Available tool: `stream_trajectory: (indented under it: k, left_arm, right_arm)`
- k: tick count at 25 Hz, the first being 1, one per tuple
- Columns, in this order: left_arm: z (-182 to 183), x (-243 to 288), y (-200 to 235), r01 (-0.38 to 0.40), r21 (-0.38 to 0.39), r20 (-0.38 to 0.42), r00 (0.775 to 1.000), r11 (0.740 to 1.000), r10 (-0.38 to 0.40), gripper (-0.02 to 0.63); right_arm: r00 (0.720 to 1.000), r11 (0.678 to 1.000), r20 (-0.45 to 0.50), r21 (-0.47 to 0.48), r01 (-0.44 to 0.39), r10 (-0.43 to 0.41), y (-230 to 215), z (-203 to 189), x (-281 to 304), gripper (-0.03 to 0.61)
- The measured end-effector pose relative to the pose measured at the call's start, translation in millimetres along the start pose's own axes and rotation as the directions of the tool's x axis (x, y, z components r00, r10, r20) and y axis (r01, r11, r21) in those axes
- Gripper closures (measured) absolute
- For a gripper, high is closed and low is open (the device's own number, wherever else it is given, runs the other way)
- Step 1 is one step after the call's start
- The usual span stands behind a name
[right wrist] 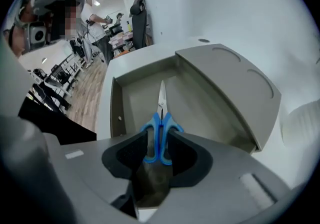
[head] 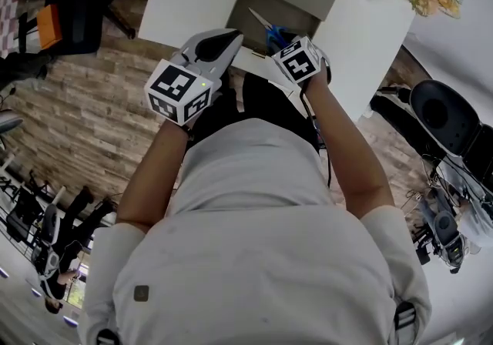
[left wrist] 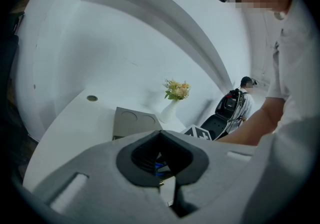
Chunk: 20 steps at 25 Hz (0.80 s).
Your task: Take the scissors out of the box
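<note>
The right gripper [right wrist: 157, 154] clamps the blue handles of the scissors [right wrist: 161, 115], blades pointing straight ahead over the open box [right wrist: 116, 113]. The left gripper [left wrist: 161, 157], jaws together and empty, hovers alongside.

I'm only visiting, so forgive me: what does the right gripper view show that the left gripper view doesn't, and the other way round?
Only the right gripper view: blue-handled scissors, gripped at the handles by the right gripper, with the blades pointing over the open box.
Only the left gripper view: the flowers, the person's forearm, and the left gripper, its jaws together on nothing.
Both: the box's lid with two round marks, and the white table.
</note>
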<state>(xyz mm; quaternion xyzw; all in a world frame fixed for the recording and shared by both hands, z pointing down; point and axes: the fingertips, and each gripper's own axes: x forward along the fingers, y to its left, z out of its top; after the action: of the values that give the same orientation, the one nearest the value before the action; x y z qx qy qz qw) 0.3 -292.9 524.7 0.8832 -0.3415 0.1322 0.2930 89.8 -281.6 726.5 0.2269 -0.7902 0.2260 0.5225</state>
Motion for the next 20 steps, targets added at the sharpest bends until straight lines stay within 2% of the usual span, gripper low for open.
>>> stream_trajectory:
  k: [5,20]
  left_arm:
    - [-3.9,0.6,1.0,0.001,-0.017,-0.004,1.0,1.0,-0.001,0.609]
    - [-6.1,-17.6,0.8,-0.016,-0.008,0.007,1.0,1.0,0.016,0.609]
  right_arm:
    - [0.997,0.997,-0.041,-0.051,0.057,-0.059,1.5,-3.5,4.8,0.437]
    - [0.998,0.998,-0.037,-0.044,0.052,-0.054,-3.9,-3.4,5.9,0.48]
